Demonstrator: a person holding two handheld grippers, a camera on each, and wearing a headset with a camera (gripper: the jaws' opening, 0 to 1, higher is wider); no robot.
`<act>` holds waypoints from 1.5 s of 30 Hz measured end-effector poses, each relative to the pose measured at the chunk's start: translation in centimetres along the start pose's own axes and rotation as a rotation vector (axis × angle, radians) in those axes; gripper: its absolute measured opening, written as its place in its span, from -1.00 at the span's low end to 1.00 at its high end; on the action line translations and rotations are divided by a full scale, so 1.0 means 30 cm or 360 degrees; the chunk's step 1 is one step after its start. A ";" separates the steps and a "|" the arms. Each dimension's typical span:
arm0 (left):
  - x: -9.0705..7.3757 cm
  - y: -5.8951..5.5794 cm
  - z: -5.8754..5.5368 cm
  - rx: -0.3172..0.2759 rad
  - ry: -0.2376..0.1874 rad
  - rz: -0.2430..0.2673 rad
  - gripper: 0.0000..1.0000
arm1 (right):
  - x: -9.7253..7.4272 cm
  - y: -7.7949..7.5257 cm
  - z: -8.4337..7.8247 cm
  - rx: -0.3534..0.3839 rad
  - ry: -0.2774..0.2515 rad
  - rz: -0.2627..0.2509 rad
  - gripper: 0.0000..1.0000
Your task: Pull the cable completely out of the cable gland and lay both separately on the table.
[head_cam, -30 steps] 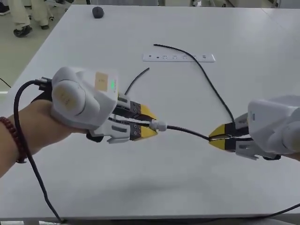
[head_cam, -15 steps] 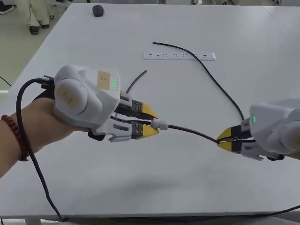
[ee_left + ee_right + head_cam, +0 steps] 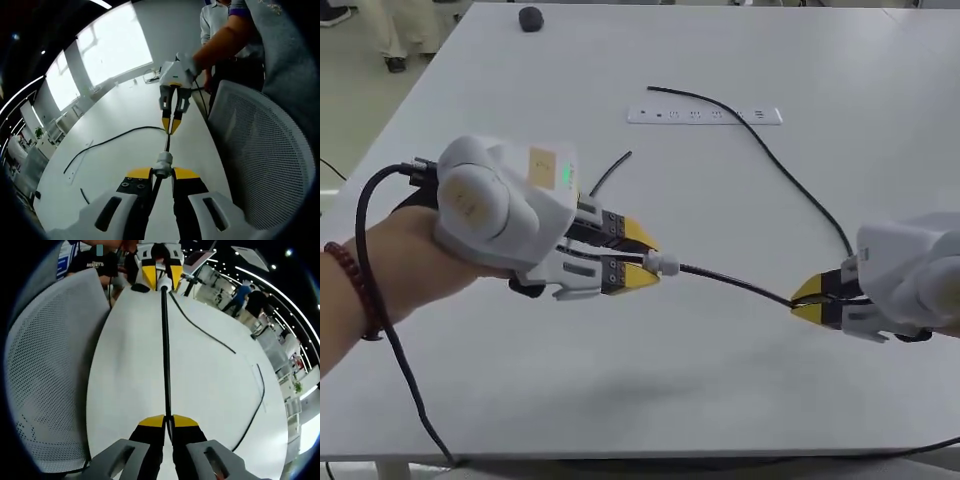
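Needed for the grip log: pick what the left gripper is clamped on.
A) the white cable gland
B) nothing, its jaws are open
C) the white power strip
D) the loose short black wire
A: the left gripper is shut on the white cable gland, from which the black cable runs to the right gripper.

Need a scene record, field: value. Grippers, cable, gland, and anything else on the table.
left gripper: shut on the cable gland, held above the table
right gripper: shut on the cable
cable: black; spans from the gland to the right gripper, then trails over the table toward the power strip
gland: white, at the left jaw tips, cable running into it; not separated
other: small dark round object near the far edge
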State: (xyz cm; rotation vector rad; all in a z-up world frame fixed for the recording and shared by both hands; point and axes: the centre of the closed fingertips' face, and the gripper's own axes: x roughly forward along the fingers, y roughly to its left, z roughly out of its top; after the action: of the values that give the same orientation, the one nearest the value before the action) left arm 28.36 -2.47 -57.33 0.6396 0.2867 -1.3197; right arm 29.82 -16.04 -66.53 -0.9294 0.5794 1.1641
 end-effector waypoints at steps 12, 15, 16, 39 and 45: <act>-0.004 0.007 -0.006 -0.0005 0.0004 0.0005 -0.69 | 0.003 0.007 -0.026 0.0043 0.0020 0.0007 -1.00; 0.000 0.005 -0.007 -0.0009 0.0006 0.0003 -0.69 | 0.006 0.012 -0.030 0.0057 0.0020 0.0012 -1.00; 0.001 0.004 -0.007 -0.0008 0.0006 0.0002 -0.69 | 0.006 0.014 -0.030 0.0057 0.0021 0.0014 -1.00; 0.023 0.002 -0.017 -0.0019 0.0058 0.0009 -0.69 | -0.052 0.000 0.235 0.0109 -0.0347 -0.0014 -0.67; 0.023 0.003 -0.017 -0.0018 0.0063 0.0011 -0.69 | -0.082 0.009 0.430 0.0055 -0.0537 0.0002 -0.76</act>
State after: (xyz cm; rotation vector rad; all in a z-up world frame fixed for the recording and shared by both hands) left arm 28.71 -2.73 -58.08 0.6572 0.3234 -1.2994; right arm 27.84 -6.28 -57.97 -0.6829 0.3252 1.2744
